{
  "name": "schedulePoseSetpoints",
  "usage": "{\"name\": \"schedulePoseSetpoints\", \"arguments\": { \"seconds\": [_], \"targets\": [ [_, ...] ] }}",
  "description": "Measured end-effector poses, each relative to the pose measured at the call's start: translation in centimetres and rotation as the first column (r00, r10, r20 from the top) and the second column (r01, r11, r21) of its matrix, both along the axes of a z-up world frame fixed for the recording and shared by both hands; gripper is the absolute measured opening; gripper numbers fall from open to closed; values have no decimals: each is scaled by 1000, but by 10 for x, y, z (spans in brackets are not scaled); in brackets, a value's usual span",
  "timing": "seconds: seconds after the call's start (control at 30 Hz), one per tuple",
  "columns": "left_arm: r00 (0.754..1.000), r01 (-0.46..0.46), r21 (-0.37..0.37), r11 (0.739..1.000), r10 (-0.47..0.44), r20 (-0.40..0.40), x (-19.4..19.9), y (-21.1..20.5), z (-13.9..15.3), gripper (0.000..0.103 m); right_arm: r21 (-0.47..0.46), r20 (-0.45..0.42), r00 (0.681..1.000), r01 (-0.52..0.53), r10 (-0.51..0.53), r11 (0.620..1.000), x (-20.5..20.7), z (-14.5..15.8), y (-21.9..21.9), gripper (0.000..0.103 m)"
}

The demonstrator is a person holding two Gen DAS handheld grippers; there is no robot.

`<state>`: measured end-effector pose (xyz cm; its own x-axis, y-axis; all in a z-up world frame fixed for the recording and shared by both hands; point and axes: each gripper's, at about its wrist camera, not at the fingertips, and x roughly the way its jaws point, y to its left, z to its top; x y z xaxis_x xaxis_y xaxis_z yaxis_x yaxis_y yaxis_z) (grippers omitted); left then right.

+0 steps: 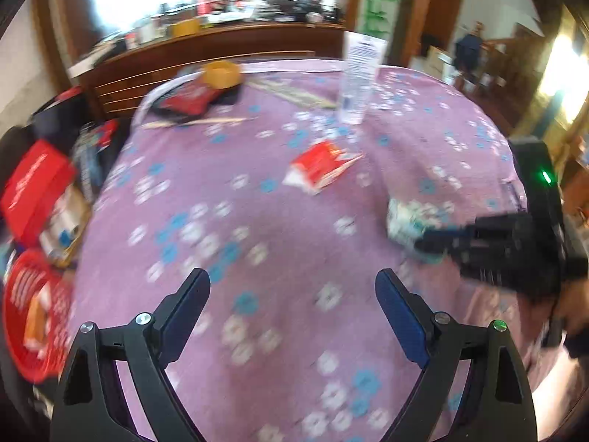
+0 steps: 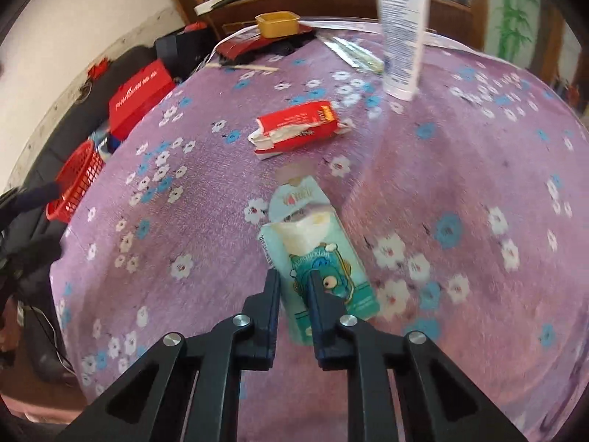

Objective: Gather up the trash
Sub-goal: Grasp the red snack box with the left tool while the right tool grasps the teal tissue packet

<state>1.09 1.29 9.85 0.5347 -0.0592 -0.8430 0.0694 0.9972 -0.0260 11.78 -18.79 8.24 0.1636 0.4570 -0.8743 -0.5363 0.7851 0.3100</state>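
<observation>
A teal tissue pack (image 2: 316, 254) with a cartoon fish lies on the purple flowered tablecloth (image 2: 460, 169). My right gripper (image 2: 294, 280) is shut on its near end; it also shows in the left wrist view (image 1: 423, 245) with the pack (image 1: 408, 217). A torn red carton (image 2: 298, 125) lies farther back, also in the left wrist view (image 1: 320, 165). My left gripper (image 1: 292, 280) is open and empty above the cloth. A red basket (image 2: 75, 180) stands off the table's left edge, also in the left wrist view (image 1: 33, 313).
A white tube (image 2: 403, 29) stands upright at the back right. A yellow tub (image 2: 278, 22) sits on dark and red things at the back. A chopstick (image 2: 243, 67) lies near it. A red box (image 2: 141, 94) and clutter sit left of the table.
</observation>
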Motion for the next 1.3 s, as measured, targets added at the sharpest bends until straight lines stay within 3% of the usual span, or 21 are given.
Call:
{"name": "schedulePoseSetpoints", "arguments": {
  "seconds": [0.13, 0.23, 0.4, 0.5, 0.53, 0.57, 0.67, 0.7, 0.73, 0.77, 0.93, 1.0, 1.17, 1.3],
  "targets": [
    [998, 59, 22, 998, -59, -12, 40, -24, -14, 90, 55, -3, 999, 55, -54, 997, -11, 10, -23, 17],
    [992, 127, 115, 985, -124, -28, 72, -49, -34, 90, 97, -14, 994, 107, -106, 990, -16, 17, -46, 18],
    [984, 179, 196, 964, -175, -36, 109, -67, -61, 88, 144, -29, 976, 216, -214, 966, -28, 26, -90, 29],
    [979, 205, 211, 956, -197, -58, 130, -72, -77, 78, 137, -28, 969, 246, -245, 959, -37, 28, -106, 34],
    [978, 208, 216, 954, -198, -67, 137, -72, -82, 67, 141, -36, 967, 256, -253, 956, -40, 28, -111, 35],
    [978, 208, 207, 956, -195, -78, 144, -72, -86, 48, 144, -42, 965, 262, -258, 954, -42, 27, -115, 36],
    [985, 169, 190, 967, -158, -73, 157, -68, -90, 25, 145, -41, 967, 253, -250, 957, -45, 26, -119, 41],
    [986, 162, 175, 971, -151, -72, 159, -67, -88, 22, 147, -41, 970, 242, -239, 959, -45, 26, -119, 44],
    [988, 142, 147, 979, -131, -81, 160, -63, -87, 11, 149, -40, 973, 232, -228, 961, -44, 27, -117, 47],
    [991, 121, 147, 982, -110, -77, 159, -61, -85, 8, 154, -34, 978, 210, -207, 965, -43, 29, -113, 50],
    [995, 84, 82, 993, -80, -55, 127, -44, -65, 4, 137, 31, 999, 26, -30, 990, -30, 33, -76, 70],
    [996, 65, 45, 997, -63, -56, 111, -36, -58, 4, 108, 54, 998, -49, 43, 993, -20, 32, -58, 73],
    [998, 9, -18, 1000, -10, -59, 59, -15, -50, 4, 20, 95, 965, -247, 244, 969, 1, 19, -13, 78],
    [997, -26, -53, 998, 22, -75, 26, -1, -49, 4, -71, 71, 920, -381, 386, 922, 11, -4, 12, 79]
  ]
}}
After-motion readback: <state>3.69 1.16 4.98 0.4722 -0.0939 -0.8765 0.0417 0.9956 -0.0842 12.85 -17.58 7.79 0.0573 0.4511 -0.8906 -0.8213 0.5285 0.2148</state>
